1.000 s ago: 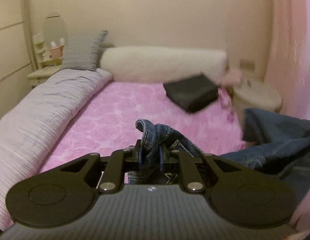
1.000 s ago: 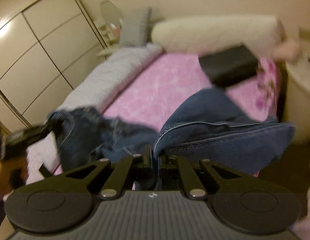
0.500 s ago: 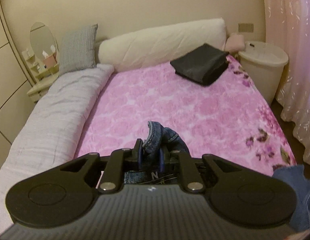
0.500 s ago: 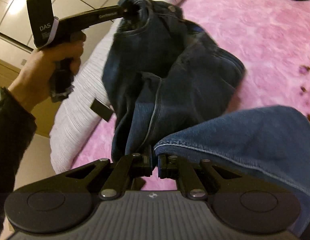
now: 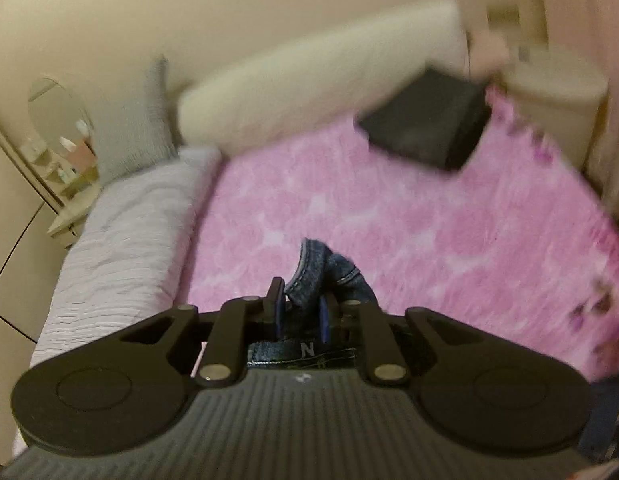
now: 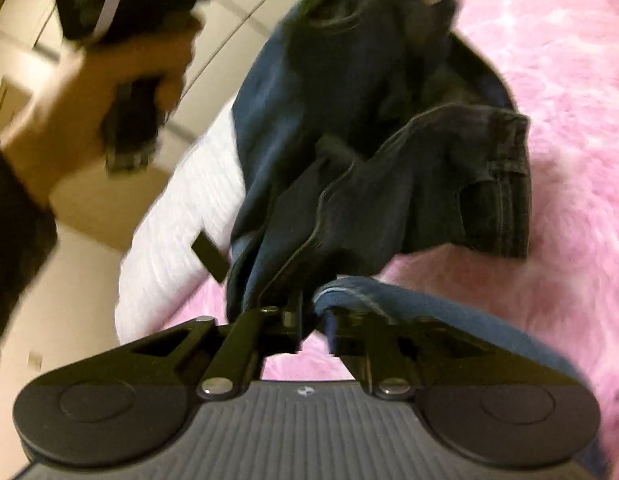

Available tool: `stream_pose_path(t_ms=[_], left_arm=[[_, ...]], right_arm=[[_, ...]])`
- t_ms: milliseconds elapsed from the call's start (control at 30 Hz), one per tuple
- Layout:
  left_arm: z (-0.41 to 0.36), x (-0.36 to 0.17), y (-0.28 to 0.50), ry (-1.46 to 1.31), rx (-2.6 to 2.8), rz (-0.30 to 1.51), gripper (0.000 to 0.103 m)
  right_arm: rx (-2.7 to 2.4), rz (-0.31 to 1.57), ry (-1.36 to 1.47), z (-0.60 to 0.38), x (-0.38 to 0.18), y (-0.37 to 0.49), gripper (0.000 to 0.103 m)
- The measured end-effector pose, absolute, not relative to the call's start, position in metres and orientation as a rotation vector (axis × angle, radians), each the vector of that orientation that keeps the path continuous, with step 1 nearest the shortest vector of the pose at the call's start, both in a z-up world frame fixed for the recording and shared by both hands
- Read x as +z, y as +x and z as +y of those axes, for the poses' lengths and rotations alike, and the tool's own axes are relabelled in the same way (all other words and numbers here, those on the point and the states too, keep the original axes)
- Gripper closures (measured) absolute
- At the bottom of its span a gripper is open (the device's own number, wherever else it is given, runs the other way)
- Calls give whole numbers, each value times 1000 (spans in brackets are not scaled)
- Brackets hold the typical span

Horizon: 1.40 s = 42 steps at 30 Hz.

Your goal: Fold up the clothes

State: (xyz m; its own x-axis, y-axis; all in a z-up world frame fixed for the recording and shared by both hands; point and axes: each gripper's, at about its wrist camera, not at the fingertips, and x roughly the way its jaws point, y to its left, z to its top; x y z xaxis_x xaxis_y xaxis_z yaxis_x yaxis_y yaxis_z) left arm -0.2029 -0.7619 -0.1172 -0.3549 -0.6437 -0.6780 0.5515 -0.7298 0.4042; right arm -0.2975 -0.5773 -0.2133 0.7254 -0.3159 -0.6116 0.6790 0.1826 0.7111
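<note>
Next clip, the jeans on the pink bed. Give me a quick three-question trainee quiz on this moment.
1. True or false: both grippers are shut on the jeans.
2. What lies at the far end of the pink bedspread? A) a folded dark garment B) a red towel C) a laptop
3. Which gripper does the right wrist view show gripping the jeans from above?

Key: 1 true, left gripper and right gripper; 2 A; 3 left.
</note>
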Motion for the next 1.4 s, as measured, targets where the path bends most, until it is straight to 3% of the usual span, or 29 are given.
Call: stream_pose_path(t_ms=[67,133,300,500,633,800,967,1000,1033,1100,1167,1200,1233,1300,1400], left_arm=[[-788,-148,-213,1214,-2053,-82,80],[-813,-179,-207,1235,-1962,48,52],[-818,-206,-145,1036,-1786,417,44],[-714,-217,-60,778,-1522,684,27],[-617,-226,-32,642,-1336,827,23],[-518,-263,-48,618,-1273,1036,22],[-482,-306,-97,678,-1434,1139,17],[-480,-314,-106,711,-1454,1131,17],[-478,-322,-115,745,-1473,1123,17],[-474,-337,-134,868,-1504,1080,22],[-469,-354,-142,985,-1478,1060,52],[-461,-358,-143,1014,-1462,1060,75],[-458,-359,-138,1013,-1445,1066,91],[-450,-347,-127,1033,-1415,1023,100],[-435,-312,-98,1117,-1372,902,101]], right_arm=[[-672,392,1227,-602,-234,-318,62],[-636,380,1234,-622,-248,-344,37],[-729,417,1180,-670,-277,-405,23],[-858,532,1236,-721,-355,-445,22],[-795,544,1291,-726,-393,-407,21],[-781,551,1295,-706,-393,-348,21],[-807,550,1302,-704,-400,-329,33],[-818,554,1297,-705,-400,-328,46],[-811,554,1295,-706,-398,-328,78],[-776,569,1278,-708,-393,-324,82],[-771,606,1217,-707,-379,-319,89],[-767,618,1190,-707,-371,-318,91],[-764,630,1165,-707,-361,-319,92],[-756,654,1115,-707,-341,-319,93],[-757,727,1018,-706,-307,-332,94]])
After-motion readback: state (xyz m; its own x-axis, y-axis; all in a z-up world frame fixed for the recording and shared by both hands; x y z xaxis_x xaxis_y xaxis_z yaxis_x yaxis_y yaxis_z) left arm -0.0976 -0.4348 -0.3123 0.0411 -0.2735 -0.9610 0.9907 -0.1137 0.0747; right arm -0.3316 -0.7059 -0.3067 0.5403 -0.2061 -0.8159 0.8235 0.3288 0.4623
